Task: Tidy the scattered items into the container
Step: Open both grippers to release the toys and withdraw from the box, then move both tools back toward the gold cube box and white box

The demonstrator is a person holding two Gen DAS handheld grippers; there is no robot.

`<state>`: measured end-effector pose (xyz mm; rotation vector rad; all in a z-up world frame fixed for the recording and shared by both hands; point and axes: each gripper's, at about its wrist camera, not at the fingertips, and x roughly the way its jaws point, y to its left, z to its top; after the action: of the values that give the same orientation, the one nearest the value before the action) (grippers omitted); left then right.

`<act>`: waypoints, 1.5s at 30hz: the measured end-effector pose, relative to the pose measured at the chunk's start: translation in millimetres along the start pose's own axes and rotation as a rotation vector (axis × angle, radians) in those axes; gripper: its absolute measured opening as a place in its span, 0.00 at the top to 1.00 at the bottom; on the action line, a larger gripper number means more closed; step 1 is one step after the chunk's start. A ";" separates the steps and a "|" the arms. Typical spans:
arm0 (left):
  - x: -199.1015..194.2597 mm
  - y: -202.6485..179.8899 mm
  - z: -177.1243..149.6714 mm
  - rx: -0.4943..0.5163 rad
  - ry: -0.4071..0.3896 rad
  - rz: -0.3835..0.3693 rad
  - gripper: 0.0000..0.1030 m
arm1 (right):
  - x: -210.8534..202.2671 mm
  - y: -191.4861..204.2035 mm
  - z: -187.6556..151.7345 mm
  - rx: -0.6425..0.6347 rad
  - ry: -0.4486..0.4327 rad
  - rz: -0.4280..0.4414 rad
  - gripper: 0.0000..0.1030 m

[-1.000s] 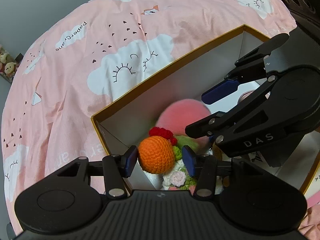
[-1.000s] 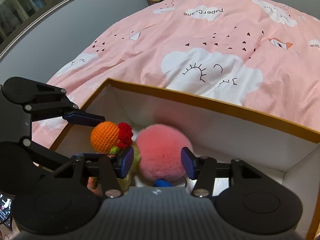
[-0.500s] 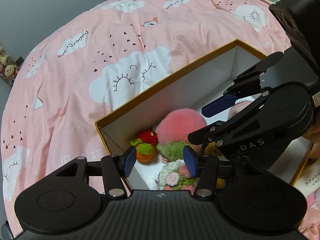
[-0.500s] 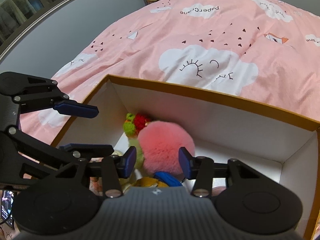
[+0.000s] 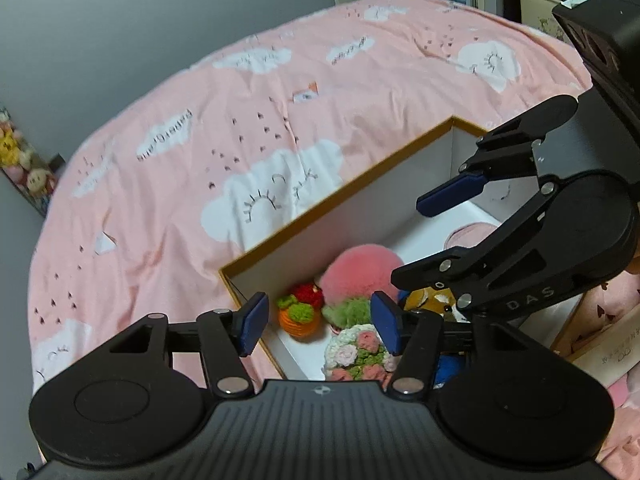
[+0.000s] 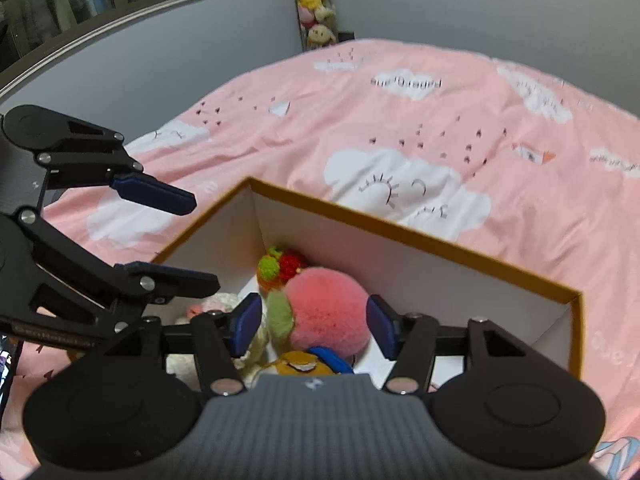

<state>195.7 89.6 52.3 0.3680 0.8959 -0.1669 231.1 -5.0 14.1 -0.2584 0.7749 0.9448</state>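
This is a bedroom in a home; a bed (image 6: 400, 128) fills most of the view, covered with a pink duvet printed with sleepy-eyed white clouds; a stack of plush toys (image 6: 314, 4) stands against the grey wall (image 6: 200, 56) in the far corner; shelving with household clutter (image 5: 532, 0) shows past the bed's other side.

"DAS" stands on the right tool (image 5: 416, 240); "PaperCrane", upside down, on the bedsheet (image 6: 400, 120).
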 end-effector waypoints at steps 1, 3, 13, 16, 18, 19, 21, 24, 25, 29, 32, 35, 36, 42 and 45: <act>-4.6 -0.6 -1.4 0.000 -0.021 0.001 0.34 | -5.3 1.6 -0.2 -0.001 -0.016 -0.004 0.36; -13.5 -1.2 -3.5 -0.011 -0.056 0.001 0.32 | -15.6 4.6 -1.3 -0.003 -0.048 -0.018 0.31; -54.7 -7.5 -14.2 -0.111 -0.165 0.029 0.29 | -66.7 16.6 -16.9 -0.001 -0.233 -0.136 0.14; -68.5 -13.1 -20.9 -0.140 -0.197 0.011 0.29 | -84.7 22.8 -27.3 -0.033 -0.286 -0.156 0.13; -77.7 -18.9 -26.6 -0.144 -0.213 -0.004 0.29 | -97.4 27.6 -37.0 -0.058 -0.326 -0.166 0.10; -81.7 -21.9 -29.4 -0.145 -0.219 -0.012 0.29 | -103.4 30.4 -42.5 -0.072 -0.346 -0.165 0.08; -89.1 -29.1 -36.2 -0.149 -0.231 -0.020 0.29 | -114.8 35.2 -55.0 -0.092 -0.379 -0.164 0.04; -93.1 -40.5 -48.5 -0.161 -0.221 -0.043 0.29 | -126.6 40.8 -75.5 -0.098 -0.387 -0.159 0.04; -92.7 -44.4 -53.3 -0.167 -0.212 -0.051 0.29 | -129.4 42.5 -83.1 -0.096 -0.380 -0.154 0.04; -83.6 -59.3 -73.9 -0.196 -0.145 -0.085 0.29 | -136.7 47.9 -113.3 -0.076 -0.342 -0.146 0.04; -74.1 -70.0 -91.3 -0.217 -0.081 -0.136 0.29 | -137.1 50.7 -134.0 -0.067 -0.298 -0.144 0.06; -62.7 -83.4 -108.0 -0.209 -0.020 -0.195 0.29 | -137.2 52.3 -154.9 -0.067 -0.253 -0.157 0.10; -58.6 -87.2 -113.5 -0.213 -0.004 -0.204 0.29 | -136.3 51.6 -160.3 -0.063 -0.238 -0.159 0.11; -36.3 -101.3 -143.2 -0.244 0.109 -0.246 0.29 | -130.3 43.8 -189.5 -0.026 -0.139 -0.185 0.19; -29.5 -105.0 -154.3 -0.229 0.149 -0.237 0.28 | -126.1 46.2 -202.6 -0.068 -0.083 -0.209 0.19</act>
<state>34.0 50.9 -37.6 0.0603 1.0936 -0.2549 52.7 -162.4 -35.8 -0.3506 0.6269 0.7797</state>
